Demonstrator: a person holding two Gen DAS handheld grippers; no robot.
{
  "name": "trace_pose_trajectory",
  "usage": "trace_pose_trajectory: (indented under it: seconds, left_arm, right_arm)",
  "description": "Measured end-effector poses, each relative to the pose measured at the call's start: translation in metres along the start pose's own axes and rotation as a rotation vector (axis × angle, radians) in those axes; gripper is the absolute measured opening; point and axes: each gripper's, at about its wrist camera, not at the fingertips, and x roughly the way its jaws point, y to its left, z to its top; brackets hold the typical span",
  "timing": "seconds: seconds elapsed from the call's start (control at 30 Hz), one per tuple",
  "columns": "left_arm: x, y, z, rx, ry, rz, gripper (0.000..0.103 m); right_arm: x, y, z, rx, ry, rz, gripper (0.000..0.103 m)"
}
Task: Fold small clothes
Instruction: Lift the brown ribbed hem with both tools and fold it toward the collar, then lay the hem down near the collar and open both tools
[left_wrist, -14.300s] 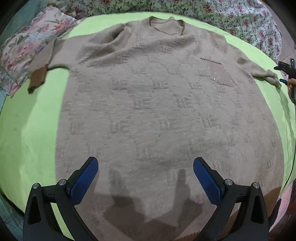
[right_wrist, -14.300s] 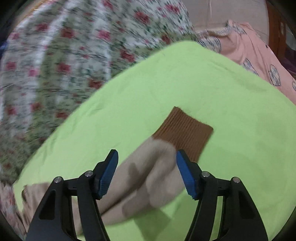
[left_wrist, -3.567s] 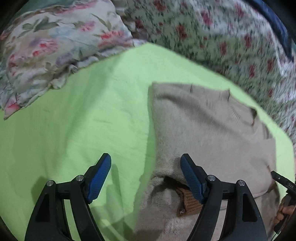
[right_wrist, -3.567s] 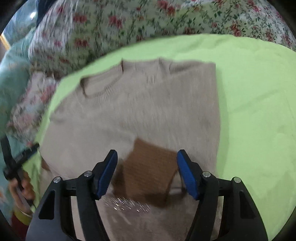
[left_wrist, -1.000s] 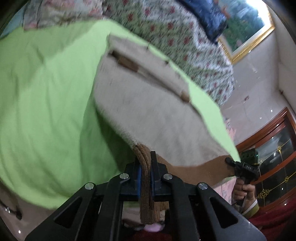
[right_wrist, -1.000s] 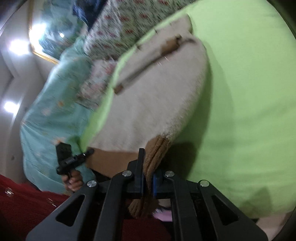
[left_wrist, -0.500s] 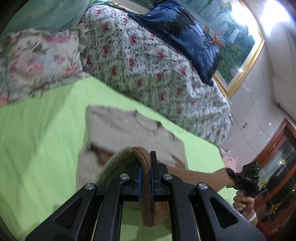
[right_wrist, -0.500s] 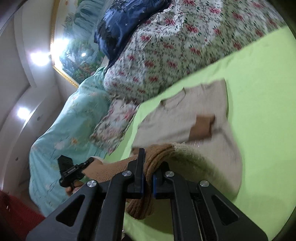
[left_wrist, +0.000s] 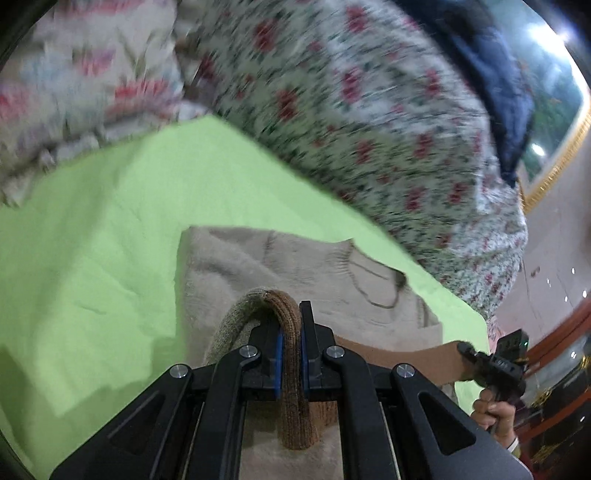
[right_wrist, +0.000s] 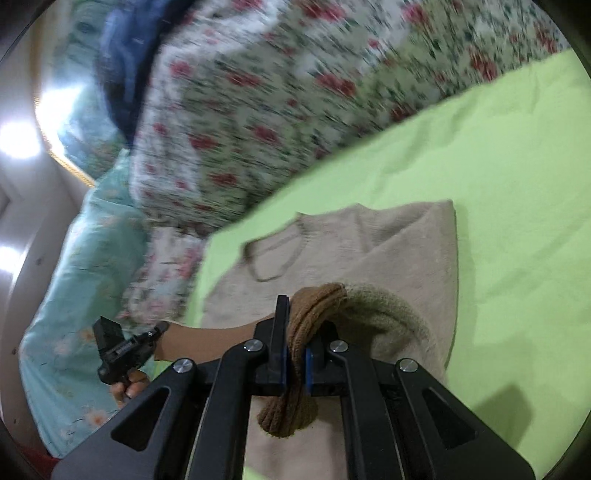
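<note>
A beige knitted sweater (left_wrist: 295, 266) with a brown ribbed hem lies on the green sheet (left_wrist: 110, 240), collar end far from me. My left gripper (left_wrist: 289, 325) is shut on the hem's left corner. My right gripper (right_wrist: 295, 332) is shut on the hem's right corner. Both hold the hem up over the sweater's upper half (right_wrist: 388, 251), and the brown hem band (left_wrist: 399, 360) stretches between them. The right gripper also shows in the left wrist view (left_wrist: 495, 363), and the left gripper shows in the right wrist view (right_wrist: 122, 347).
A floral quilt (left_wrist: 369, 129) is piled along the far edge of the sheet. A floral pillow (left_wrist: 81, 81) lies at the far left and a dark blue cushion (left_wrist: 491, 74) behind the quilt. A teal bedcover (right_wrist: 74, 295) hangs at the left side.
Both grippers have carried the hem forward and lower over the sweater toward the collar. The collar end is now closer in both views.
</note>
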Motion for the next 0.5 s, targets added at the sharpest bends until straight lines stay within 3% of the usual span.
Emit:
trace_pose_trajectory:
  seconds: [0.2,0.3,0.37,0.5]
  left_arm:
    - [0.042,0.013,-0.009,0.033,0.095,0.054,0.009]
    - [0.028,0.011,-0.022,0.052,0.107,0.031,0.012]
    - [0.007,0.004,-0.037,0.070,0.094,0.003,0.019]
    - [-0.019,-0.024,-0.073,0.109,0.105,-0.084,0.037]
  right_arm:
    - [0.033,-0.029,0.000,0.063,0.055,-0.122,0.014]
    - [0.015,-0.028,-0.004,0.072,0.017,-0.132,0.024]
    - [-0.004,-0.020,-0.009,0.040,-0.032,-0.147,0.039]
    - [-0.032,0.004,-0.028,-0.039,-0.084,-0.109,0.044]
